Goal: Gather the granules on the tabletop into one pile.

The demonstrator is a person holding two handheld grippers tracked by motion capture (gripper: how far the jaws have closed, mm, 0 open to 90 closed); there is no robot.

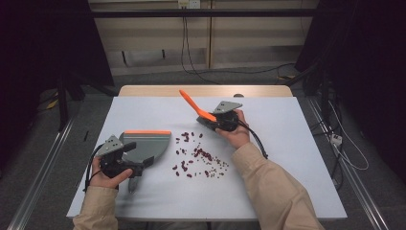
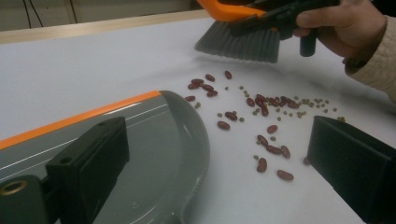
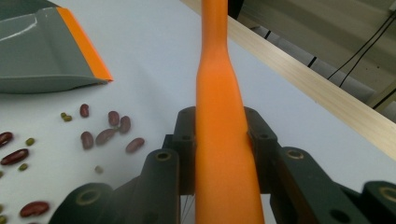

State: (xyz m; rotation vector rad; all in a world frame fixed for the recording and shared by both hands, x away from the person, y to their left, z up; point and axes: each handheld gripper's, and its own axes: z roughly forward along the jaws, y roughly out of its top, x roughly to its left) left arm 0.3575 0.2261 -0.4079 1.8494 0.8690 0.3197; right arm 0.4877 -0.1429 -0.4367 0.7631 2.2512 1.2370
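while the left tongs (image 1: 143, 165) gape by the dustpan (image 1: 146, 143), right tongs (image 1: 210, 120) clamp the brush (image 1: 194, 104).

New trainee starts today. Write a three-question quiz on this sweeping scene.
1. True or false: the right tool is shut on the brush.
2. Where does the dustpan lie from the beans in the high view? A) left B) right C) behind
3. Fill in: the dustpan's front edge strip is coloured ____.

Key: 1 true, its jaws clamp the orange handle. 2 A. 3 orange.
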